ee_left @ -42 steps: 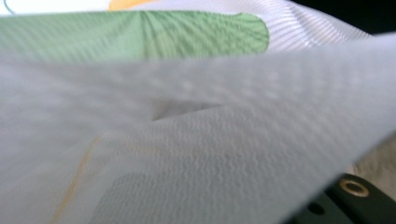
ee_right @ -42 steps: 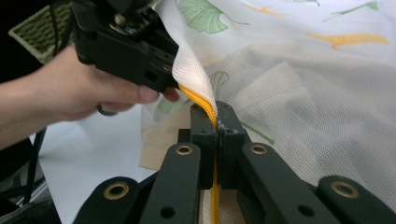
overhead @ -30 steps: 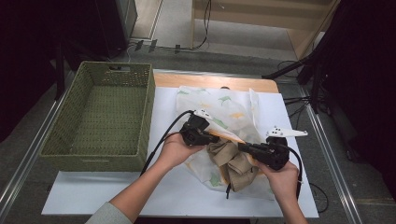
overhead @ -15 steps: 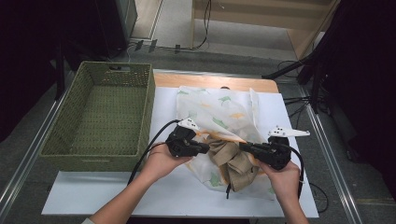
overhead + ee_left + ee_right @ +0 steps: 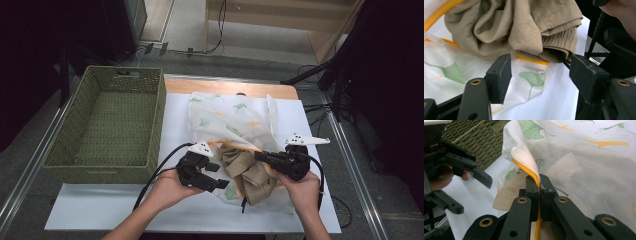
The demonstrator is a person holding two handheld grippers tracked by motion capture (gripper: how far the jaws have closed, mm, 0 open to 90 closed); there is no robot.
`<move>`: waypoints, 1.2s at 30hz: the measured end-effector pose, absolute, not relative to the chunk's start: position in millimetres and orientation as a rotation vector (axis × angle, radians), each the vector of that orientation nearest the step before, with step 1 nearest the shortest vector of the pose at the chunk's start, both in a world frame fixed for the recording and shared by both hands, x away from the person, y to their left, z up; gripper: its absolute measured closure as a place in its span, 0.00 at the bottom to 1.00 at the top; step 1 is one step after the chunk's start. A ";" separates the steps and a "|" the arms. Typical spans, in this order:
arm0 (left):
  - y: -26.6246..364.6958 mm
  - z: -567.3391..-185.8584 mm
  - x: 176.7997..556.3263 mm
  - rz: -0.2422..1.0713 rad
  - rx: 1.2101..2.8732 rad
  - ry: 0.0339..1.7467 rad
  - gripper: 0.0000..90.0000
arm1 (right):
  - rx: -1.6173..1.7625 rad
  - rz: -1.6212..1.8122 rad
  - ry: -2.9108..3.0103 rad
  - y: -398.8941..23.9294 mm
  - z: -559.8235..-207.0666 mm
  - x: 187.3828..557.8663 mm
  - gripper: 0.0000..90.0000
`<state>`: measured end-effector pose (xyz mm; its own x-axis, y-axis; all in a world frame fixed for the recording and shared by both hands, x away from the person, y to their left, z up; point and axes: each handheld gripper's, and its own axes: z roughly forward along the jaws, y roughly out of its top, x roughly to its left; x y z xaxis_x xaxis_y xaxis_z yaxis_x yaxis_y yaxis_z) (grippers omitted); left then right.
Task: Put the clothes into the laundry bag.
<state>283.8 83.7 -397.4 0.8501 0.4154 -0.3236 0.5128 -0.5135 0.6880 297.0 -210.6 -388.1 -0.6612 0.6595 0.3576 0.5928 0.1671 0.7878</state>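
A white mesh bag (image 5: 230, 117) printed with green and orange leaves lies on the white sheet. A crumpled tan garment (image 5: 250, 172) sits at its near opening, partly under the mesh. My right gripper (image 5: 259, 156) is shut on the bag's yellow edge (image 5: 524, 168) and holds it lifted, with the mesh (image 5: 586, 170) draped to the right. My left gripper (image 5: 220, 176) stands just left of the garment; its jaws have just been opening. In the left gripper view the left gripper (image 5: 540, 75) has nothing between its jaws, and the garment (image 5: 519, 27) lies just beyond them.
A green woven basket (image 5: 155, 125) stands at the left, empty, close beside the left hand. The white sheet (image 5: 125, 210) covers the table, with a wooden strip (image 5: 225, 87) at the far edge. Metal rails run along both sides. Cables lie on the floor beyond.
My left gripper has drawn away to the left of the tan garment, let go of it and opened. The right gripper has kept still on the bag's edge.
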 end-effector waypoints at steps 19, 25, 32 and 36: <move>50.2 -405.5 291.9 0.000 2.182 0.686 1.00 | 1.254 1.524 2.356 -207.1 -386.7 296.3 0.98; 35.4 -419.3 310.6 0.037 2.206 0.723 1.00 | 1.252 1.519 2.355 -206.9 -386.0 296.3 0.98; 14.7 -431.7 328.5 0.088 2.220 0.738 1.00 | 1.266 1.516 2.351 -206.0 -387.3 297.0 0.98; 5.8 -435.2 336.1 0.124 2.223 0.737 1.00 | 1.266 1.513 2.346 -205.1 -387.8 296.6 0.98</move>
